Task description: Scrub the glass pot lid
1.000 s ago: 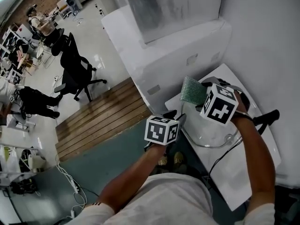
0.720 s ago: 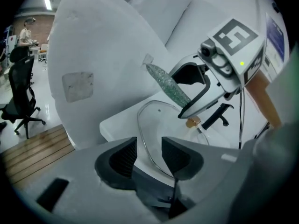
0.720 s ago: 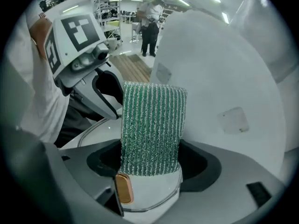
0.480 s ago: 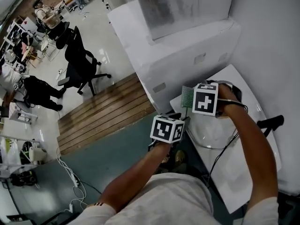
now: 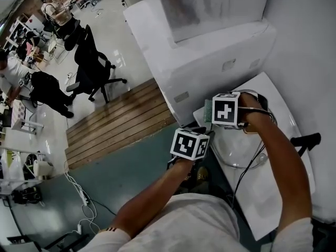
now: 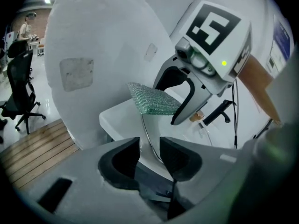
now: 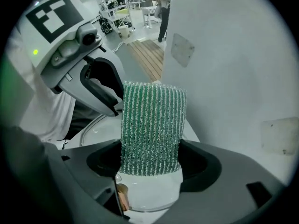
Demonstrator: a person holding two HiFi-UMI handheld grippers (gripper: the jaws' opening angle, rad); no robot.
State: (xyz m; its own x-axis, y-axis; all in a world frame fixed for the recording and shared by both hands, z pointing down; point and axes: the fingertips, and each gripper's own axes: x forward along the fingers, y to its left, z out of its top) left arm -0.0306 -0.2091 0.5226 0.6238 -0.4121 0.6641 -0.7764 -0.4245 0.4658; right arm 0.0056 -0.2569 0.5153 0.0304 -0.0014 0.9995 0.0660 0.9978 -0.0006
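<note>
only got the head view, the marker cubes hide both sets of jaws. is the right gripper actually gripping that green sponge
Observer: Yes. In the right gripper view the right gripper is clamped on the green sponge, which stands upright out of its jaws.
Operator: and the left one, has it got the lid
Observer: Not yet. In the left gripper view the rim of the glass lid runs through the gap of the left gripper. Its jaws are closing, but the pads are not visibly pressing on the rim.
</note>
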